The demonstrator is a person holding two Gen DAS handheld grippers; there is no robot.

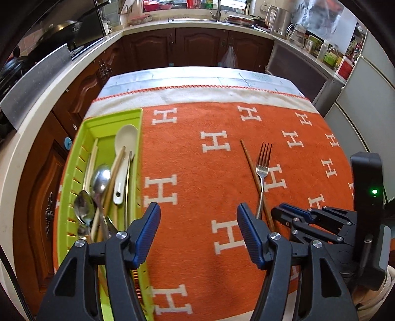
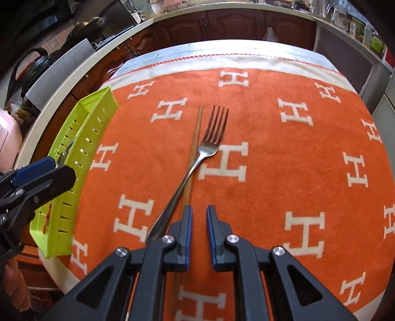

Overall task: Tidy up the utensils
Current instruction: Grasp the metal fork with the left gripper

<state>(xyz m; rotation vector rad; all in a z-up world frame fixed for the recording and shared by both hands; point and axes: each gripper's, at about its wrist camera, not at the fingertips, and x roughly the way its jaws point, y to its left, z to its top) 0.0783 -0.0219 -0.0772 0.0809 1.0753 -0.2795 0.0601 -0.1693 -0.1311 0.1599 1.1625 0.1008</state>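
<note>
A lime green utensil tray [image 1: 108, 123] at the table's left holds metal spoons [image 1: 100, 180], a white ceramic spoon [image 1: 124, 148] and wooden chopsticks. It also shows in the right wrist view [image 2: 98, 106]. A metal fork [image 2: 209, 138] and one wooden chopstick [image 2: 196, 143] lie crossed on the orange blanket; both show in the left wrist view, fork [image 1: 263, 170], chopstick [image 1: 251, 168]. My left gripper [image 1: 198, 237] is open and empty, just right of the tray. My right gripper [image 2: 199, 234] is nearly closed with a narrow gap, empty, just right of the chopstick's near end.
The orange blanket with white H marks [image 2: 271, 197] covers the table. Dark wood cabinets and a pale countertop [image 1: 74, 71] wrap around the left and far sides. A pan [image 1: 59, 29] sits on the stove at left. A kettle [image 1: 279, 19] and bottles stand far right.
</note>
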